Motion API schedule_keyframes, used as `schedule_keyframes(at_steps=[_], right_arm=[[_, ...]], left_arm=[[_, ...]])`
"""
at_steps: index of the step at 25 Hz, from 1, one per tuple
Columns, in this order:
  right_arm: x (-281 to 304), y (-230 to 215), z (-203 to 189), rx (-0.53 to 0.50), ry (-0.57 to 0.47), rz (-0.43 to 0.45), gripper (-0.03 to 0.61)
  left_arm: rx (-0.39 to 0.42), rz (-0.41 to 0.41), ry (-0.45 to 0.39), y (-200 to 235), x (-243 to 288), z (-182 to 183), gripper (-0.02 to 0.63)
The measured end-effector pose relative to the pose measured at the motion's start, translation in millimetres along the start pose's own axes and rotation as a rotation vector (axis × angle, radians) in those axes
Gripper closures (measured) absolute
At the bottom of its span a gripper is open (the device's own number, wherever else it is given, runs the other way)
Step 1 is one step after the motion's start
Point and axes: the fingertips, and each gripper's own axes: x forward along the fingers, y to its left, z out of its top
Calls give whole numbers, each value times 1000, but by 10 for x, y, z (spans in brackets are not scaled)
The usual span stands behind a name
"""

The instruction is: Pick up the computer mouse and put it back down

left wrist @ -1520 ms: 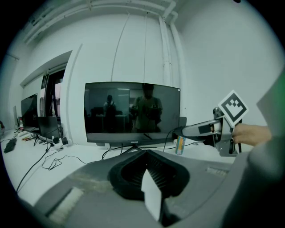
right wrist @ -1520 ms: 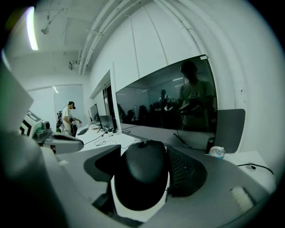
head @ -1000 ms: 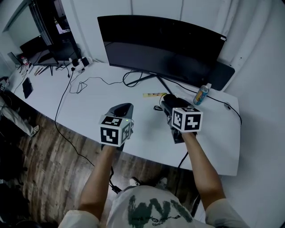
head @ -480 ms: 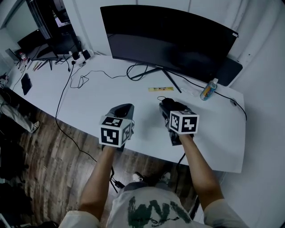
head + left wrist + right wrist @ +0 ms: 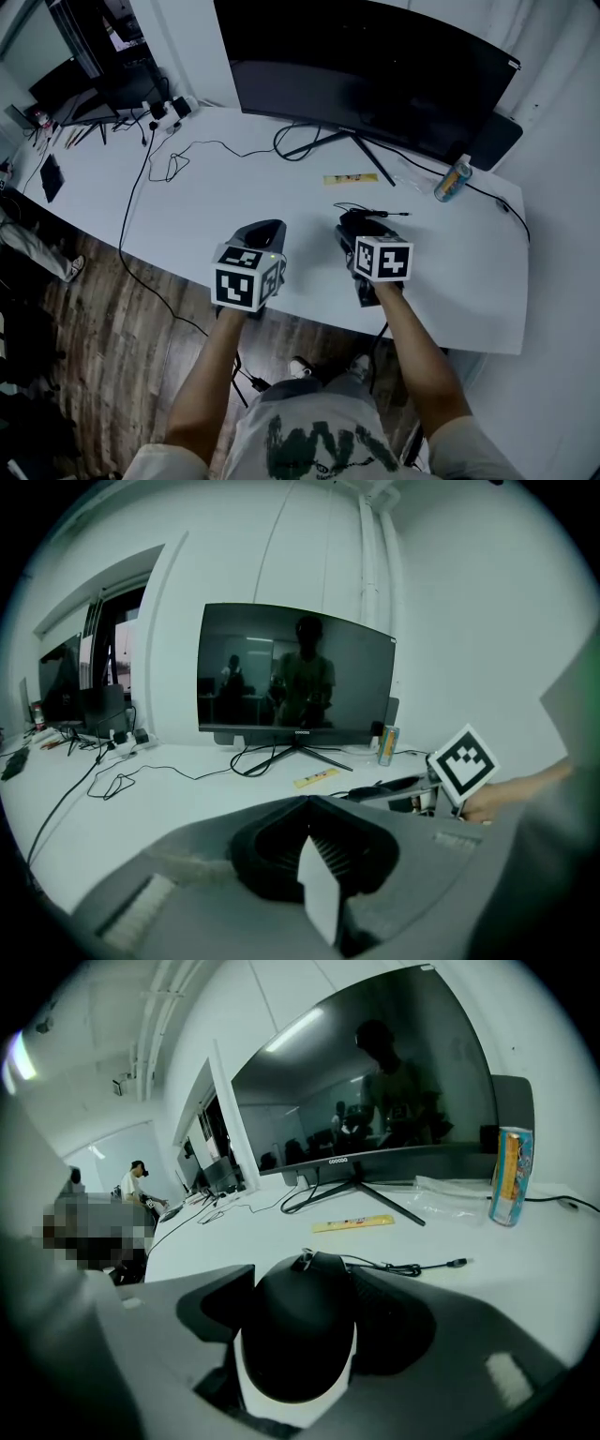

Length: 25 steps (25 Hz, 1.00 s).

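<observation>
white desk (image 5: pixel 234 197), right gripper (image 5: pixel 365 227) clamped on computer mouse (image 5: pixel 298 1330), left gripper (image 5: pixel 263 229) closed empty, can (image 5: pixel 454 179) upright near monitor (image 5: pixel 375 75)

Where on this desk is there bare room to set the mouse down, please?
The widest bare patch of desk lies between the looped cable and the left gripper. Another lies right of the right gripper, between the can and the near edge. It is crowded around the monitor stand, yellow strip and the mouse cord.
</observation>
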Motion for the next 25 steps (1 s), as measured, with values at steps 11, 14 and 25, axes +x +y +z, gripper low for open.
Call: schedule_keyframes(at_steps=[11,14,25], right_arm=[[313,-61,-448,-22,89,-64,261],[357,-66,-452,-48,106,-77,259],[435,-54,-538,-137,172,-137,255]], left_arm=[[12,-25,34,225,50,-169,611],[18,-34,37,248,85,-164,611],[19,-42,32,344,93,-155,611]])
